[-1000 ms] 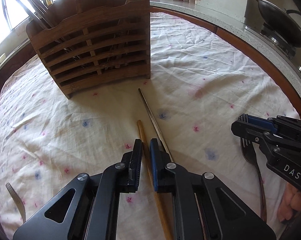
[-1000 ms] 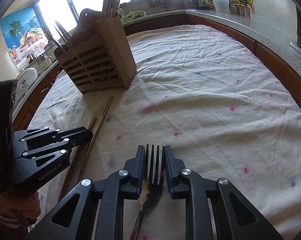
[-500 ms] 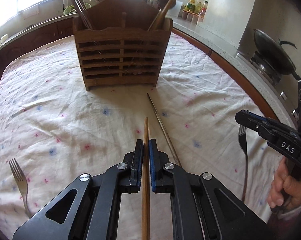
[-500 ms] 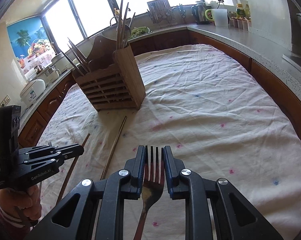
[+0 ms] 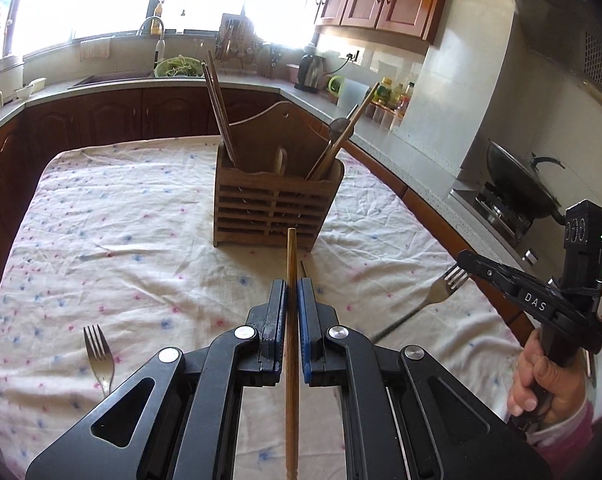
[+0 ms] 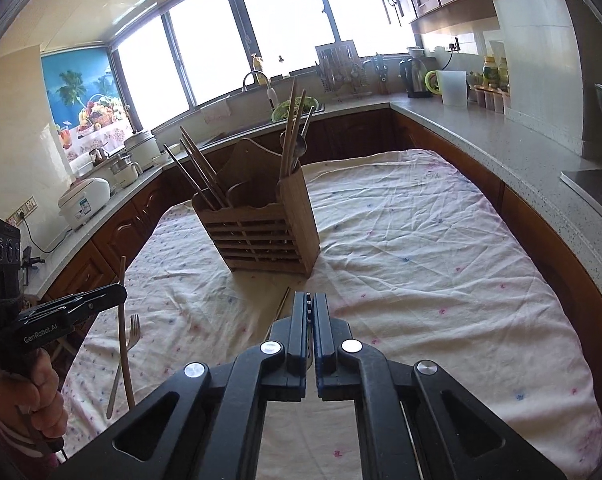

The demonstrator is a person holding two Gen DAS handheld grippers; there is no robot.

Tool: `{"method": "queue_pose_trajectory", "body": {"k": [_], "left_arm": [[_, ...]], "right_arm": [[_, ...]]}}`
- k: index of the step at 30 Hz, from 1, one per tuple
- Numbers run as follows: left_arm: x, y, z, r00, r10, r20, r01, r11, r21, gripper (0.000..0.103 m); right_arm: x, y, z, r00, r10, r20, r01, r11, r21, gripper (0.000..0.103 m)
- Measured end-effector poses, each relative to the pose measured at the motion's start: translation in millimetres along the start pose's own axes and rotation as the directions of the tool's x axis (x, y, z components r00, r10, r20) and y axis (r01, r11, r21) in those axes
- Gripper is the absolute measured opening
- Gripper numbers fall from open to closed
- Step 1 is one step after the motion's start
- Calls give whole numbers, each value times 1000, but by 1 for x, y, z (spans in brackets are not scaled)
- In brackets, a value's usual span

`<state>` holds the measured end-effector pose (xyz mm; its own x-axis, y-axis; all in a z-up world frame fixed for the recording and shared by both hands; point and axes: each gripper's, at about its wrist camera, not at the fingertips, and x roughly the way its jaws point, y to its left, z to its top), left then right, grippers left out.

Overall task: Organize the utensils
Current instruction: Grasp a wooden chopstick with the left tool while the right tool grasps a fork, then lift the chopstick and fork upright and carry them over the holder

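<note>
left gripper (image 5: 292, 292) pinches a wooden chopstick (image 5: 291, 344) (tip poking past the pads); right gripper (image 6: 309, 306) clamps a fork (image 5: 445, 289).

Utensil holder (image 5: 277, 208) mid-table on cloth (image 5: 141, 232), chopsticks in it, fork (image 5: 99, 356) lying front-left

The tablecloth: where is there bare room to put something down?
Free: the tablecloth right of the wooden holder, up to the counter. Crowded: the near-left corner with a loose fork, and in front of the holder.

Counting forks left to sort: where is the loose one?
In the left wrist view, the loose fork lies on the cloth at lower left, left of the left tool.
</note>
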<state>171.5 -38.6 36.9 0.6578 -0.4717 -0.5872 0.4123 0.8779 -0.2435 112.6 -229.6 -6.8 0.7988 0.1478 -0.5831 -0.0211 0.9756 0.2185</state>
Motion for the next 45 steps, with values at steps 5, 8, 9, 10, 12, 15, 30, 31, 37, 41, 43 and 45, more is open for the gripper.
{"method": "queue_pose_trajectory", "body": {"k": [5,8,9,10,12,15,30,31,37,41,43,45], "left_arm": [[-15,4,3,999,3,43,-2,1000,-10,5],[-22,7,4,998,5,60,-4,1000,-16,5],[-24,7,5,998,5,68,-4,1000,-18,5],[-26,8,6,997,6,78,-5,1000,-21,5],[-30,8,9,995,7,96,-4,1000,-25,5],[-33,10,13,993,13,116,-10,999,-32,5],[-47,15,50,975,41,218,-36,999,-29,5],[-48,15,53,973,43,228,-37,999,-29,5],[-52,18,77,958,50,281,-44,999,-30,5],[-53,19,96,944,56,326,-50,998,-28,5],[-53,19,108,934,59,352,-53,998,-27,5],[-52,18,121,927,61,371,-57,998,-22,5]], "right_arm": [[-4,7,7,1000,5,24,-4,1000,-27,2],[-5,10,9,1000,5,31,-4,999,-32,2],[-6,10,9,999,5,33,-4,999,-34,2],[-6,11,11,999,7,35,-6,999,-34,2],[-7,12,12,999,3,43,-1,999,-41,2],[-8,15,18,998,5,55,-3,999,-48,2],[-15,25,58,989,-16,147,32,994,-106,2],[-15,25,61,988,-17,154,34,994,-108,2],[-11,29,79,982,-28,184,52,990,-127,2],[-7,32,91,979,-39,200,70,986,-153,2],[-4,36,99,977,-46,209,83,981,-174,2],[-1,40,107,975,-50,219,95,976,-198,2]]}}
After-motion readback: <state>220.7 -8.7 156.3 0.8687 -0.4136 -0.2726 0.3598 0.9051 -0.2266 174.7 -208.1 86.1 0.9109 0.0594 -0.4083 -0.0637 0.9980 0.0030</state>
